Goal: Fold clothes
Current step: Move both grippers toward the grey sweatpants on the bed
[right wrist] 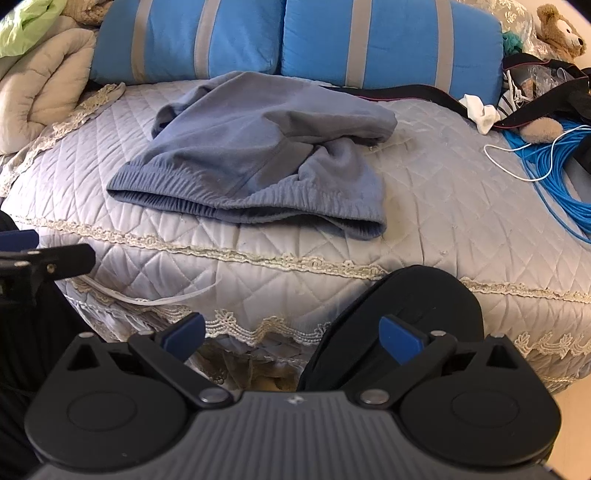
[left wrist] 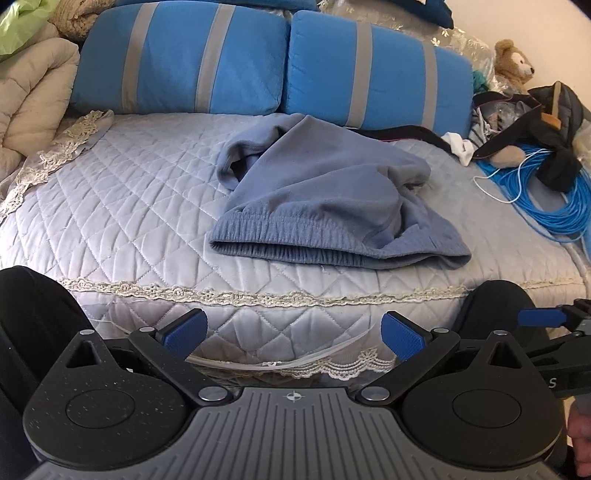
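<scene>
Crumpled blue-grey sweatpants point(left wrist: 325, 192) lie on the bed point(left wrist: 122, 192), well ahead of both wide-open, empty grippers point(left wrist: 293, 334) point(right wrist: 291, 334).

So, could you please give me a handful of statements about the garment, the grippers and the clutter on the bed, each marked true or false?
1. The blue-grey garment lies crumpled on the quilted bedspread, elastic waistband toward the camera. True.
2. The left gripper is clamped on the waistband. False: its jaws are open, short of the bed's edge, holding nothing.
3. The right gripper is open and empty. True.
4. The coiled blue cable lies on top of the garment. False: it lies apart, to the garment's right.
5. A teddy bear sits at the far right, near the pillows. True.
</scene>
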A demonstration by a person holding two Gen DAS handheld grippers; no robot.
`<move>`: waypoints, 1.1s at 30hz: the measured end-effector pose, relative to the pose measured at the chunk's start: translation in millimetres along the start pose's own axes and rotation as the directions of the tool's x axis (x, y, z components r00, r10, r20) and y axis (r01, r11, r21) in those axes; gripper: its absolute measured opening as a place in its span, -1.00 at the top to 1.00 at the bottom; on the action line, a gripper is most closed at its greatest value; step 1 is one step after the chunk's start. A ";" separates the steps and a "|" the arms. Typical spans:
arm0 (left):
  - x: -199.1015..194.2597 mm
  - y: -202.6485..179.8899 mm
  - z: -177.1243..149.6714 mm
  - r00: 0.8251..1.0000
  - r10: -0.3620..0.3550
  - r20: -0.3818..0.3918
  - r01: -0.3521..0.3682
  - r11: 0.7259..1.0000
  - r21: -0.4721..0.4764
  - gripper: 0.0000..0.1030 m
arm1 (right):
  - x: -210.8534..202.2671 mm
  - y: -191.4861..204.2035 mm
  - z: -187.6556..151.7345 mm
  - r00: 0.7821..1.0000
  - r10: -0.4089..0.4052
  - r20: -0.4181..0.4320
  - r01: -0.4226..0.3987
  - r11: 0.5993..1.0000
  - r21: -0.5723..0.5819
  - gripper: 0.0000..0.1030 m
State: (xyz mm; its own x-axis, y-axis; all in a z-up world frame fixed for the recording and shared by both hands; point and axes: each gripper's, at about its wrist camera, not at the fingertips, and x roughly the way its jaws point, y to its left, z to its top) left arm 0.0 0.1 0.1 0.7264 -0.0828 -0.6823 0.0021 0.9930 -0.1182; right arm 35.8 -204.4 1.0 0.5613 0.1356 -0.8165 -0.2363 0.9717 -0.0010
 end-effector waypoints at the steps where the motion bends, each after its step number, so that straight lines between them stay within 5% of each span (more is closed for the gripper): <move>1: -0.3 0.5 0.3 1.000 -0.007 0.003 0.007 1.000 -0.002 -1.00 | 0.2 -0.6 0.3 1.000 0.002 0.001 -0.002 1.000 0.003 -1.00; 15: 11.9 0.7 1.7 0.998 -0.053 -0.034 0.053 0.999 -0.010 -1.00 | 0.5 -4.4 3.9 1.000 0.016 0.012 -0.016 1.000 0.024 -1.00; 33: 8.9 -10.4 17.0 0.999 -0.035 0.031 0.028 0.976 0.217 -1.00 | -8.4 1.6 8.0 0.993 -0.024 0.119 0.033 0.997 -0.075 -1.00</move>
State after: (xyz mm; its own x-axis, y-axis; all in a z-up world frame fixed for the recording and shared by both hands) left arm 18.1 -9.5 7.5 0.7472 -0.1150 -0.6546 0.1710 0.9850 0.0221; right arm 37.0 -202.5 12.4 0.6570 0.1342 -0.7418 -0.2761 0.9585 -0.0711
